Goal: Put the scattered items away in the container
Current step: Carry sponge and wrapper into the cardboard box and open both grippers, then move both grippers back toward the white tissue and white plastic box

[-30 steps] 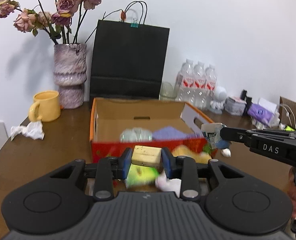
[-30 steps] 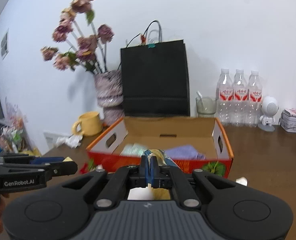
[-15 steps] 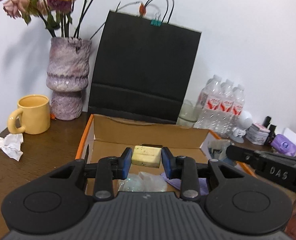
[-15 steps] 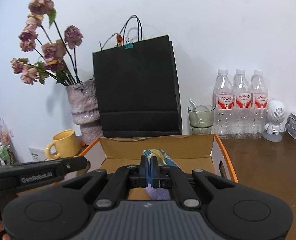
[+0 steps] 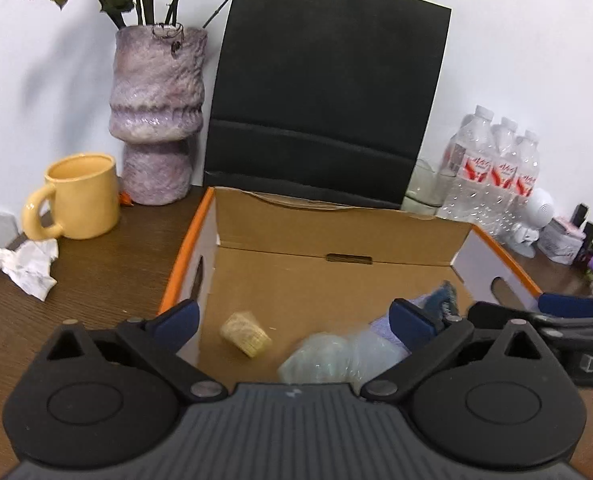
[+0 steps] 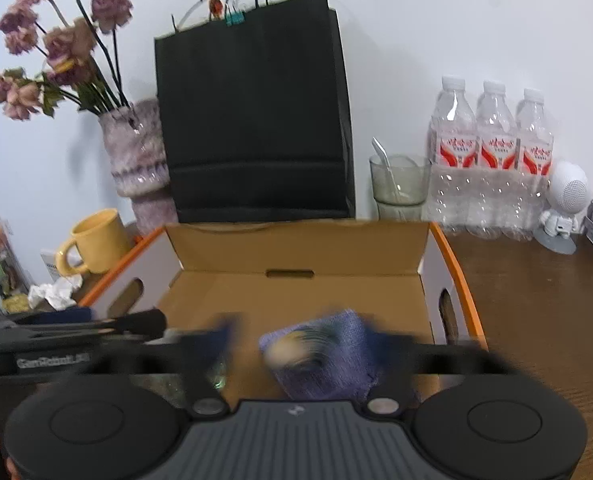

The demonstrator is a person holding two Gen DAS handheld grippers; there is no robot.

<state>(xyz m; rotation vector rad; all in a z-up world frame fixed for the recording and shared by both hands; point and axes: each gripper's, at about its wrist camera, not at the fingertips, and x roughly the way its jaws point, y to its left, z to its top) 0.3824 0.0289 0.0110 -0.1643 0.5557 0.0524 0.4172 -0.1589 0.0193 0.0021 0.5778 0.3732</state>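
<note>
Both grippers over open cardboard box (image 5: 336, 236) on desk (image 5: 96, 264). Left gripper (image 5: 292, 318) jaws opening, wide apart, nothing held; yellow sponge block (image 5: 245, 334) loose btwn them, tilted, at box floor or just above, can't tell. Right gripper (image 6: 296, 344) jaws opening, blurred; blue-yellow packet (image 6: 296, 350) btwn them, untouched by pads, over purple cloth (image 6: 328, 372) in box. Clear plastic wrap (image 5: 336, 356) in box beside sponge. Yellow mug (image 5: 76, 196), vase (image 5: 158, 116), black bag (image 5: 324, 92), 3 bottles (image 6: 492, 156) behind.
</note>
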